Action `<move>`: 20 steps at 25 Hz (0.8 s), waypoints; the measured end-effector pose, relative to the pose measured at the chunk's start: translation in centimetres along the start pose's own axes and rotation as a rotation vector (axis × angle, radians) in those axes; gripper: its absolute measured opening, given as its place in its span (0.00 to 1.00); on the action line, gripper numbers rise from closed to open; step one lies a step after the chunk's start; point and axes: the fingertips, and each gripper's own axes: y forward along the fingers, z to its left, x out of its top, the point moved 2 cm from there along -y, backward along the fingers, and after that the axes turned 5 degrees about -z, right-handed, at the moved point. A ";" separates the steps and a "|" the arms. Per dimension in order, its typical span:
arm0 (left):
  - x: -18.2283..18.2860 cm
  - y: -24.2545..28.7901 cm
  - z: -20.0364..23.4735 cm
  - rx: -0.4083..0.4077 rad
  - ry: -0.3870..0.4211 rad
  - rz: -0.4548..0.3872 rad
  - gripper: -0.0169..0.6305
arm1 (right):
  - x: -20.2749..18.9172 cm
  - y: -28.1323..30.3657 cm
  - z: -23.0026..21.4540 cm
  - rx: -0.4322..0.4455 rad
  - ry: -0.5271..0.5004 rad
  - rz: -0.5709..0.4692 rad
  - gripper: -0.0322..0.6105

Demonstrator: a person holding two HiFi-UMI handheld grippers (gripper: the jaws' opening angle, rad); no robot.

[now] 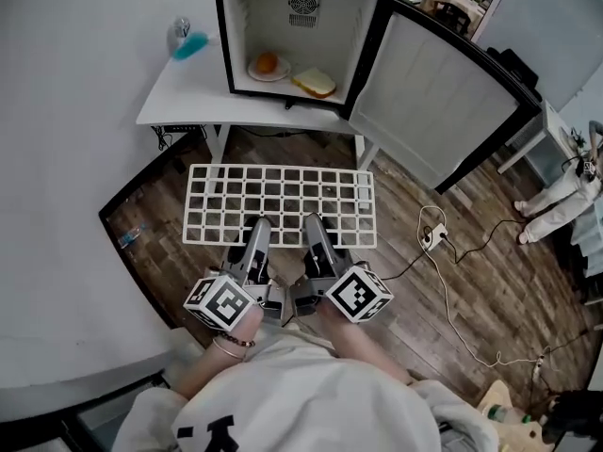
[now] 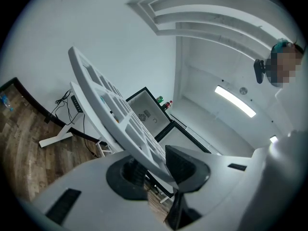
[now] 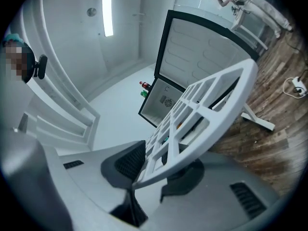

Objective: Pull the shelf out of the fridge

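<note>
A wooden floor (image 1: 443,281) spreads below a white table (image 1: 184,97), on which a small black fridge (image 1: 224,36) with a white interior stands, its door (image 1: 433,102) swung wide to the right. The shelf (image 1: 281,205) is fully out of the fridge, held roughly level in the air above the floor in front of the table. It is a flat white rectangular grid of thick bars with rows of oblong openings and a solid outer rim. The 2 grippers sit side by side on its near long edge: the left gripper (image 1: 257,227) and the right gripper (image 1: 316,224) each have their jaws clamped on the rim, 1 jaw above and 1 below. On the fridge floor lie a plate (image 1: 268,67) with an orange item and a sandwich (image 1: 314,84).
</note>
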 end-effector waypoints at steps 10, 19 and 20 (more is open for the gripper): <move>-0.8 -3.9 -1.8 0.002 0.021 -0.020 0.20 | -0.8 -3.7 1.1 0.017 0.027 0.010 0.24; -0.5 -5.5 -2.1 -0.017 0.011 -0.020 0.20 | -1.3 -5.0 2.0 0.010 0.014 -0.006 0.24; -0.3 -5.8 -2.1 -0.020 0.010 -0.024 0.20 | -1.6 -5.1 2.3 0.011 0.014 -0.007 0.24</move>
